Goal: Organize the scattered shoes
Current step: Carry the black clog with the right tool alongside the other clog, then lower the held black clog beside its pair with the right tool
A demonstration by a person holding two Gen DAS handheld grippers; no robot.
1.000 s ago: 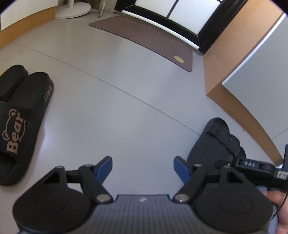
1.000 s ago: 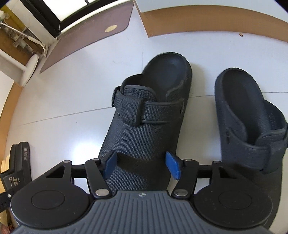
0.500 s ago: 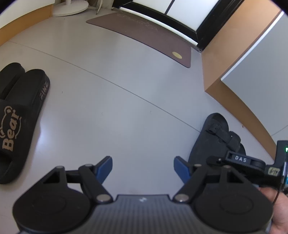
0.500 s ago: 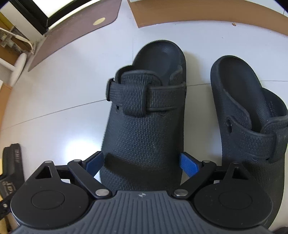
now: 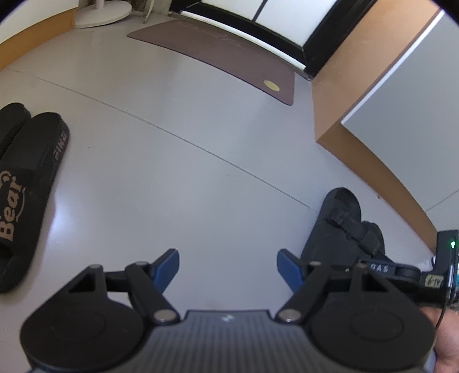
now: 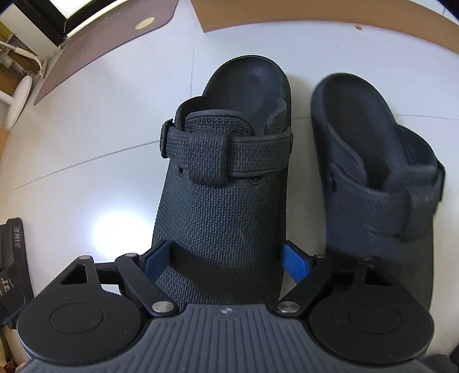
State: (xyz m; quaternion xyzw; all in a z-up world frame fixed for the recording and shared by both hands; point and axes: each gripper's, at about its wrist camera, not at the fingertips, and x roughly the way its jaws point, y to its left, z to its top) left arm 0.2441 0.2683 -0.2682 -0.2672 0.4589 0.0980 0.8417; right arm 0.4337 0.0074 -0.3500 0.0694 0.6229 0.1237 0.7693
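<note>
Two dark textured clogs stand side by side on the pale floor. The strapped left clog [image 6: 226,186] has its toe between the blue pads of my right gripper [image 6: 225,255]. The jaws are closing, and the pads sit right at the toe's sides without visibly squeezing it. The other clog [image 6: 378,183] lies just to the right. My left gripper [image 5: 228,266] hovers open over bare floor, with one clog [image 5: 341,218] to its right. A pair of black "Bear" slides [image 5: 25,183] lies far left, and the same slide pair's edge [image 6: 13,252] shows in the right wrist view.
A brown doormat [image 5: 229,54] lies before the glass door at the back. An orange-brown wall corner [image 5: 344,114] juts out behind the clogs. A white round stand base [image 5: 103,14] sits at the far left. A hand [image 5: 447,338] shows at the right edge.
The right gripper's jaws spread wider and came down around the left clog's toe, which now looks larger. The left gripper's view has hardly shifted.
</note>
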